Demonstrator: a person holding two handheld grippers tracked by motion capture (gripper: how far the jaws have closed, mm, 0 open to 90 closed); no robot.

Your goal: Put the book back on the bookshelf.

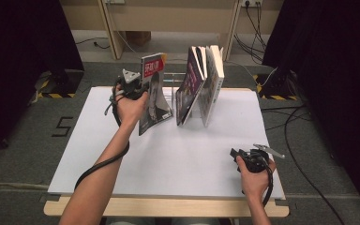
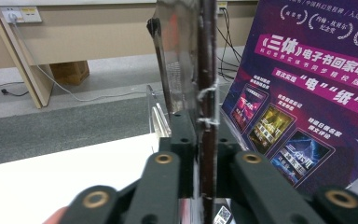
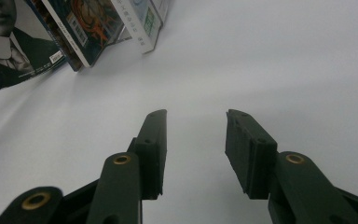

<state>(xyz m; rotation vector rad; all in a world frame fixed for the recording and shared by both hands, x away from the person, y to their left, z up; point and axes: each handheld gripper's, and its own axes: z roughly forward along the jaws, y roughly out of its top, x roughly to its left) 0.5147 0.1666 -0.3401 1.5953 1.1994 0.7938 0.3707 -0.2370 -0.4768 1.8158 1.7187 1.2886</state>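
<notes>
White sheet covers the table (image 1: 168, 159), and we log the scene from it downward in size. At its far edge stands a clear acrylic book stand (image 1: 173, 89), with a leaning group of books (image 1: 201, 86) on its right side, their covers tilted to the left.

Just left of that group we hold a magazine with a black-and-white portrait cover (image 1: 153, 93). It stands nearly upright and slightly tilted, its lower edge at or just above the sheet beside the stand; we cannot tell whether it touches. In the left gripper view its thin edge (image 2: 208, 93) runs straight up between the jaws, with a purple-backed book (image 2: 307, 93) close on the right.

Our left gripper (image 1: 138, 89) is clamped on the magazine's edge, jaws pressed tight against it. Our right gripper (image 1: 243, 157) rests low near the front right of the table, well apart from the books, jaws parted with nothing but bare sheet between them.

Judgement: we are mid-placement, bringing the magazine to the stand. The next move calls for lining its lower edge up with a free slot left of the leaning books, lowering it in, and releasing only once it is supported.
</notes>
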